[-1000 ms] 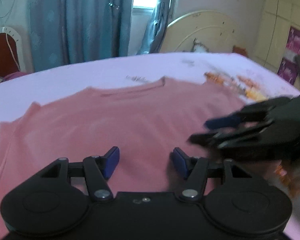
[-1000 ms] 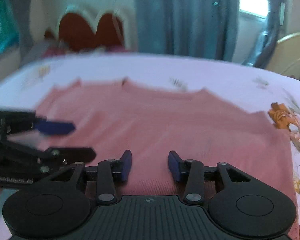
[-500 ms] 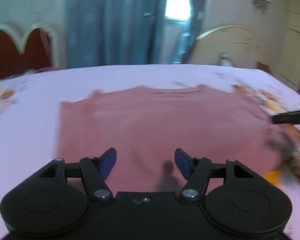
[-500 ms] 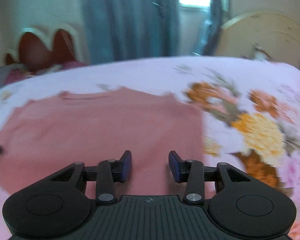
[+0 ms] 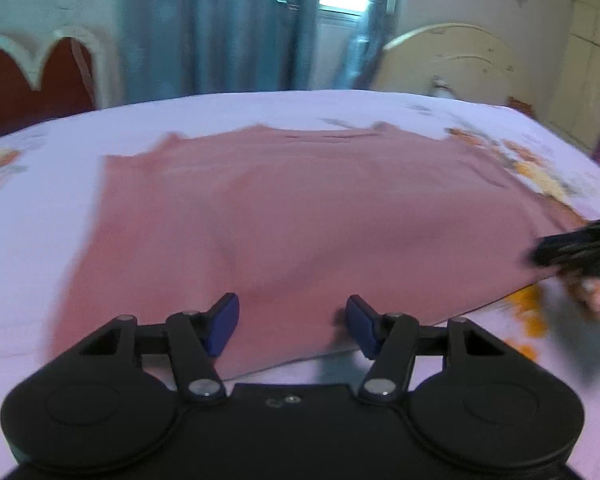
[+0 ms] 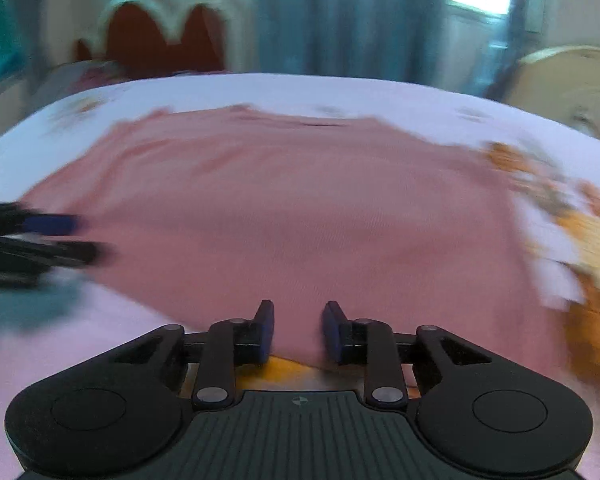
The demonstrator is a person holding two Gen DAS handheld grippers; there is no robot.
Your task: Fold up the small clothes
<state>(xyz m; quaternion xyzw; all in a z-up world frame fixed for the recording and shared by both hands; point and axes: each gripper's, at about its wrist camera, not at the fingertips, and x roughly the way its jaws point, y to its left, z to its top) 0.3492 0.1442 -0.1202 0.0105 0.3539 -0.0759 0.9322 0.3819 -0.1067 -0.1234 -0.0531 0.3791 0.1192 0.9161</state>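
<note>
a: what's biggest here?
b: the bed (image 5: 40, 240), in a pale lilac sheet with orange flowers printed toward its right side. on it the pink shirt (image 5: 300, 216) lies spread flat, neckline at the far edge, hem nearest the cameras.
a: any containers?
b: none that i can make out, nothing is holding anything else.
a: what does one view give that the other doesn't?
b: the left wrist view takes in the shirt's left edge and a cream headboard (image 5: 444, 60) at the far right. the right wrist view shows more of the flower print (image 6: 580, 240) past the shirt's right edge. both catch the blue curtain (image 6: 340, 20) and a red heart-shaped chair back (image 6: 160, 40).
a: and the tools?
b: the left tool (image 5: 292, 320) hangs over the hem near its middle, jaws wide, nothing between them. the right tool (image 6: 298, 330) sits at the hem too, its jaws narrow and just now closing in. shirt fabric shows in the gap, but i cannot tell whether the pads press on it.
a: hard to read parts?
b: both views are blurred, the right one more. each tool is only a dark smear at the edge of the other's view.
</note>
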